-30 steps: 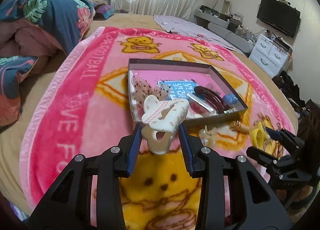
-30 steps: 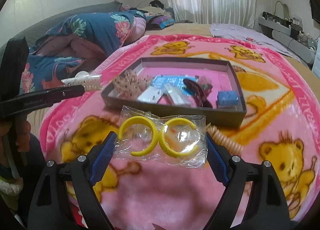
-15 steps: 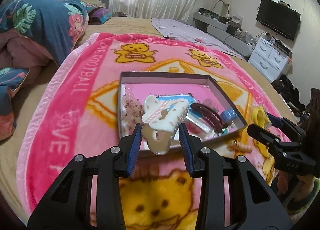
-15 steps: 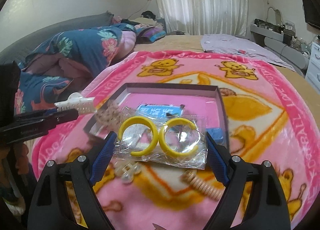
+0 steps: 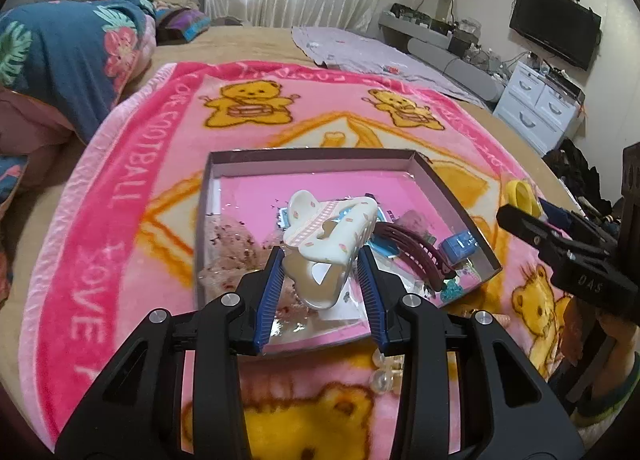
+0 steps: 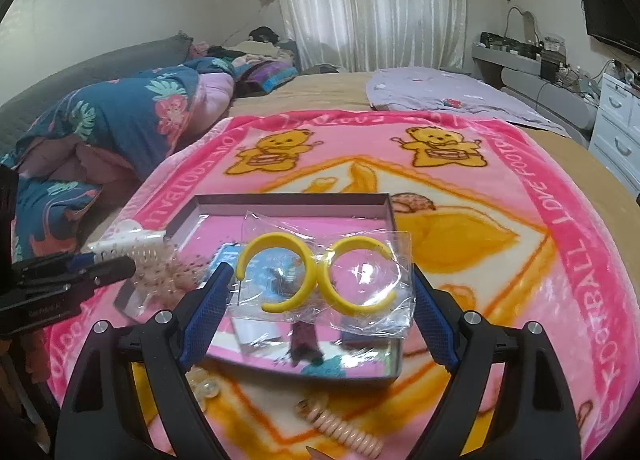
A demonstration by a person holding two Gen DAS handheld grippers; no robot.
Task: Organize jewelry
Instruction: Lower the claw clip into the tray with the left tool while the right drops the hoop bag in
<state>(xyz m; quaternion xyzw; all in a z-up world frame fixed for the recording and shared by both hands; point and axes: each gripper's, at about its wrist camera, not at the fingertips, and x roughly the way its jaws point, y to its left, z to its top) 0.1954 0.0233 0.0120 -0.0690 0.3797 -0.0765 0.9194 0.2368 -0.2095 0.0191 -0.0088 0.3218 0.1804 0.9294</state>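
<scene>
Both tools loaded over the tray — left tool clamps the clip, right tool pinches the earring bag — drop is straight down.

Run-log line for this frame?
left: shut on claw clip | right: shut on earring bag | both over tray

Bed with tan sheet is carrying a pink bear-print blanket spread flat. Shallow grey tray is sitting on the blanket middle. Peach coil hair tie and a clear beaded piece are lying on the blanket just in front of the tray. Floral quilt is bunching at the bed's left, lilac cloth lying far right.
</scene>
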